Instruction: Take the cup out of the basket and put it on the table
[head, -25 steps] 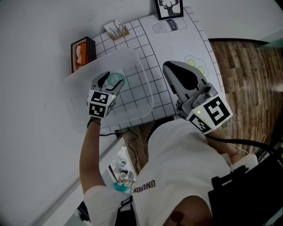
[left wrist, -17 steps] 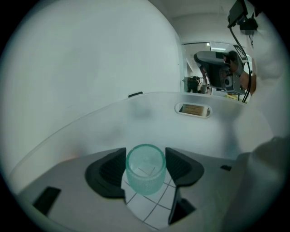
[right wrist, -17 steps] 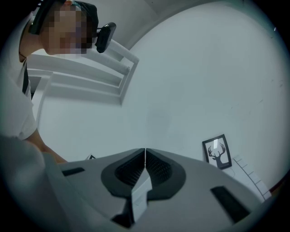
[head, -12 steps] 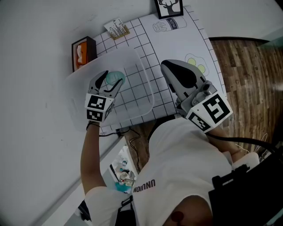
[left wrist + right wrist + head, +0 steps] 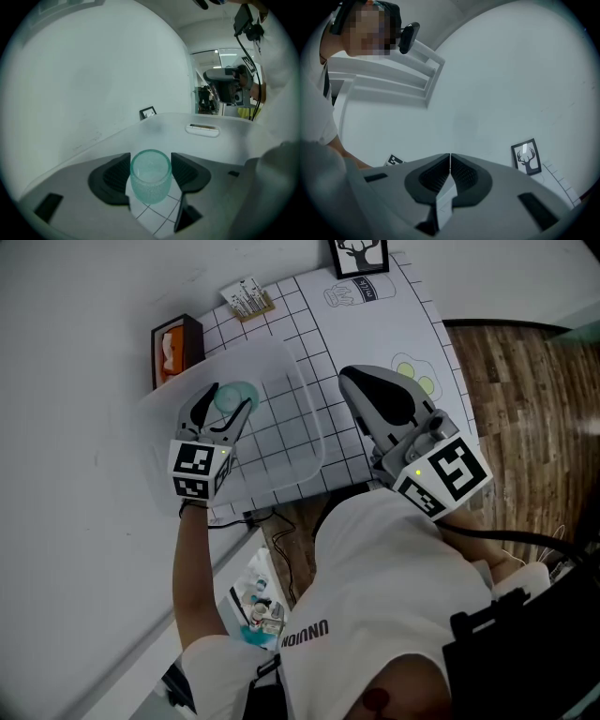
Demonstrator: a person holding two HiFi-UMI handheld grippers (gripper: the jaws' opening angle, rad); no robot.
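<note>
The left tongs [image 5: 150, 169] are closed on a green textured glass cup [image 5: 150, 177], one pad on each side of it. The cup stands upright inside the translucent white plastic basket [image 5: 315, 457], in the basket's far left part as the head view shows. The right tongs [image 5: 450, 161] hang to the right of the basket, above the white grid-patterned table [image 5: 375, 326], with the pads pressed together and nothing between them.

Gridded table [image 5: 375, 329]: basket [image 5: 307, 442], orange box [image 5: 175, 351], frame [image 5: 359, 257] (deer).
</note>
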